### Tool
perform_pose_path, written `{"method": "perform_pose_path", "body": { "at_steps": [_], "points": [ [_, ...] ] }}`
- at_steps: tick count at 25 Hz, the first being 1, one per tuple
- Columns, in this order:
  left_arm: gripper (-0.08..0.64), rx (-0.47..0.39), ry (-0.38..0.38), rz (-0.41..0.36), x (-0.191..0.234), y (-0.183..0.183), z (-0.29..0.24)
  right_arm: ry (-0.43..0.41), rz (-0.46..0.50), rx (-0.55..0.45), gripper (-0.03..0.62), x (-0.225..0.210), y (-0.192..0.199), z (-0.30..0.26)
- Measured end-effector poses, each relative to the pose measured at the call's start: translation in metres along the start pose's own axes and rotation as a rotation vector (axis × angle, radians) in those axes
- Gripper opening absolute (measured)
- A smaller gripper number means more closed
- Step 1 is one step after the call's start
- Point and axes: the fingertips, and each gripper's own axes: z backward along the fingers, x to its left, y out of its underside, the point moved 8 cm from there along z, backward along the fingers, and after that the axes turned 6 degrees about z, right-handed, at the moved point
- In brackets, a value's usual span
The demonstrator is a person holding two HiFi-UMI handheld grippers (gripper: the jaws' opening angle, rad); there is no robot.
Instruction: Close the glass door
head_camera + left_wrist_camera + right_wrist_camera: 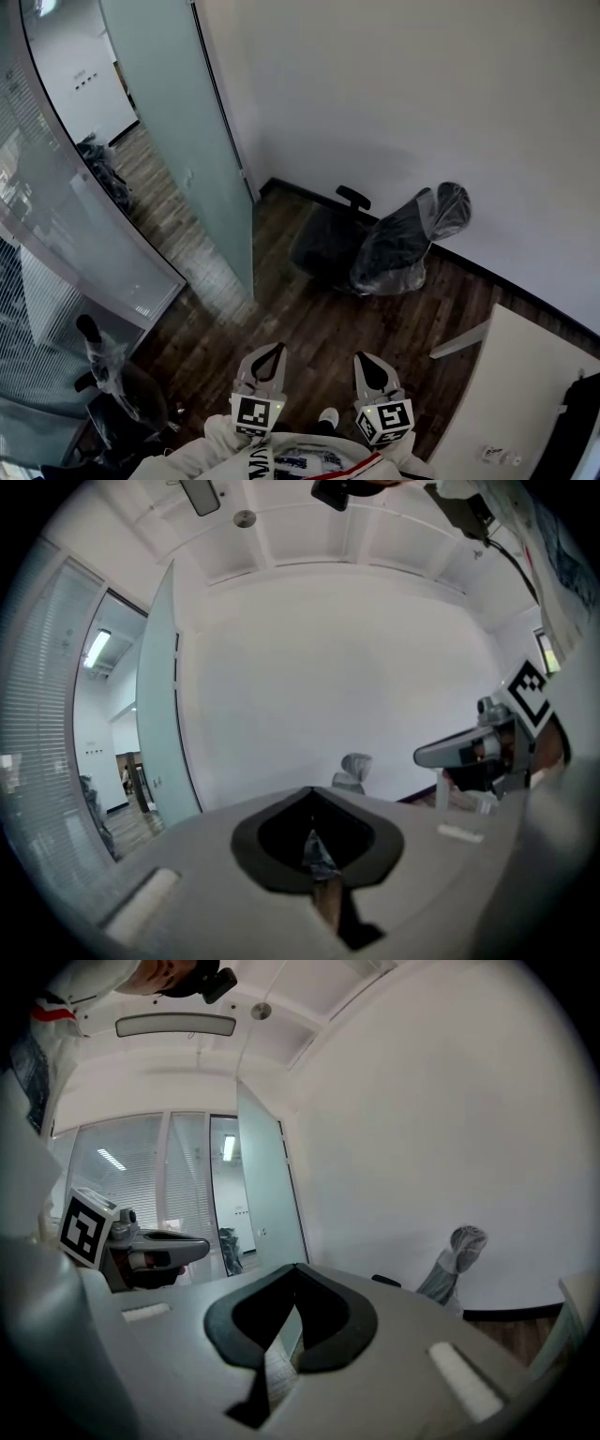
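Head view: the glass door (178, 122) stands open. The left gripper (270, 354) and right gripper (367, 361) sit side by side, well short of the door, and a plastic-wrapped chair (380, 239) is off to the door's right.

Left gripper view: jaws pinched together on nothing, well apart from the door.

Right gripper view: same deal, jaws closed and empty, nowhere near the door.
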Motion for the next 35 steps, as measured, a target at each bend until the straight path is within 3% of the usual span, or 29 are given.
{"method": "perform_pose_path", "body": {
  "at_steps": [7, 21, 35],
  "points": [
    [0.003, 0.023, -0.078, -0.006, 0.013, -0.002, 0.002, -0.058, -0.027, -0.007, 0.006, -0.006, 0.001, -0.017],
    [0.003, 0.008, -0.127, 0.039, 0.041, 0.014, -0.023, -0.092, 0.003, 0.038, 0.006, -0.013, 0.009, -0.056],
    [0.003, 0.04, -0.207, 0.075, 0.127, 0.019, -0.069, -0.197, 0.031, 0.06, 0.006, 0.002, -0.007, -0.172]
  ]
}}
